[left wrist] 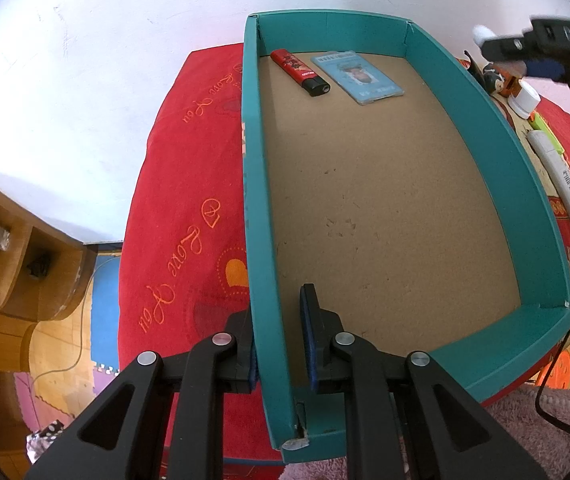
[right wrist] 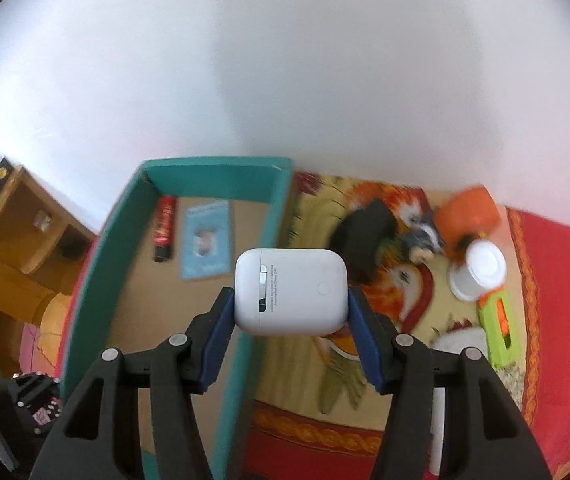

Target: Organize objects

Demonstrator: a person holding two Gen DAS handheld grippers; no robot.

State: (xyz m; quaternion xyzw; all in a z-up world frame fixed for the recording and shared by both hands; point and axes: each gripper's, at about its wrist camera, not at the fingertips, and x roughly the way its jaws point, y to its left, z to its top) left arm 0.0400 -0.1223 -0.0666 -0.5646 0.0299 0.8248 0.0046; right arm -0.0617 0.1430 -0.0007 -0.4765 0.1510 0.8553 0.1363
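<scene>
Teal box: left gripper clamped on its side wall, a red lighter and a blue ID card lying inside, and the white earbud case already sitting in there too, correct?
Not quite. The white earbud case is not in the teal box; the right wrist view shows the right gripper holding it in the air. The left gripper, red lighter and blue ID card are as you said.

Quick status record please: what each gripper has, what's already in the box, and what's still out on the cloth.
left gripper: shut on the teal box, fingers on either side of its side wall near a corner
right gripper: shut on the white earbud case, held above the box's right wall
in box: red lighter; blue ID card, both at the far end
still on cloth: white cup, green-and-orange item, orange toy, black item
</scene>
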